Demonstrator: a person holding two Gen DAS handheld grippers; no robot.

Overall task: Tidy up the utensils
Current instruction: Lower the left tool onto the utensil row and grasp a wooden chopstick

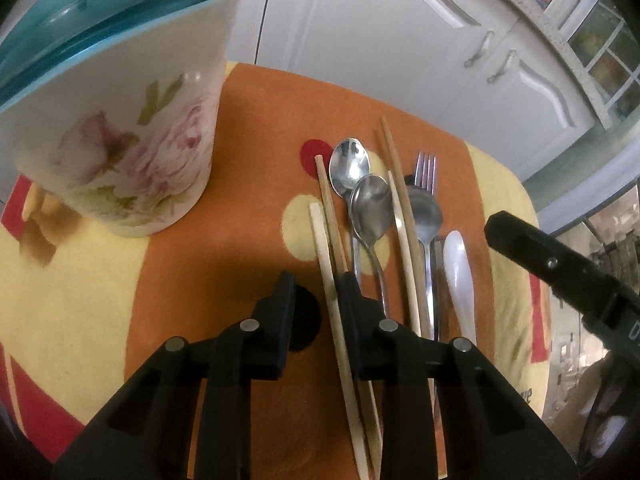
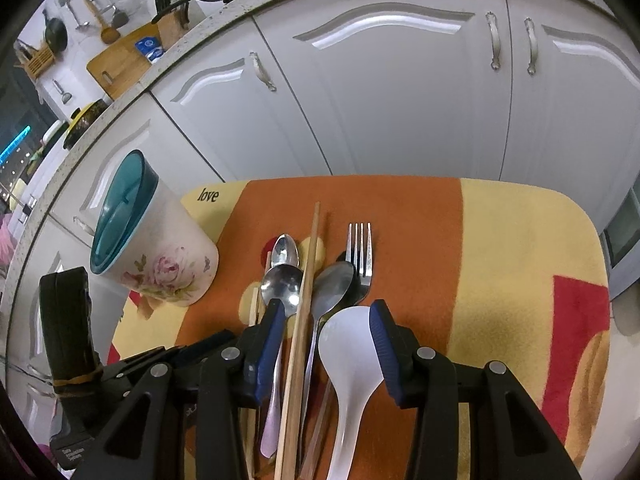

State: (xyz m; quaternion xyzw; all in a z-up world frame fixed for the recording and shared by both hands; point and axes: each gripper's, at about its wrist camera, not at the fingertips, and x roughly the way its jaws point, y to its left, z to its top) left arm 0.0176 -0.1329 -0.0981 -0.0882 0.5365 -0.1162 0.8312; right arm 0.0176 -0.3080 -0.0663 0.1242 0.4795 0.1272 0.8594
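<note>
Cup [image 1: 132, 136]: it stands upright at the left of the cloth [image 1: 248, 128], teal rim up, well clear of the row. You likely left it there as the holder, so each piece only has to travel a short way sideways.
Your left claw [image 1: 314, 292]: part open and tilted down over the left end of the row. A pale chopstick [image 1: 330, 280] runs up through the gap, hard against the right finger; the left finger stands clear of it. Read that as straddling, not yet clamped. A darker chopstick [image 1: 330, 208] lies just beside it, under the right finger.
Row of utensils: it lies on the orange band, the pieces side by side and overlapping, heads pointing away from you, so the handles face the claws. From the left come the chopsticks, two metal spoons [image 1: 360, 184], another pair of chopsticks [image 1: 400, 200], a third spoon with a fork [image 1: 425, 168] behind it, then a white rice paddle [image 2: 350, 344].
Your right claw [image 2: 328, 328]: also half open, blue pads bracketing several pieces at once, a spoon handle, the long chopsticks and the paddle. The paddle's head lies next to the right pad; whether it touches I cannot tell. Nothing looks squeezed. Closing here would probably gather more than one piece.
</note>
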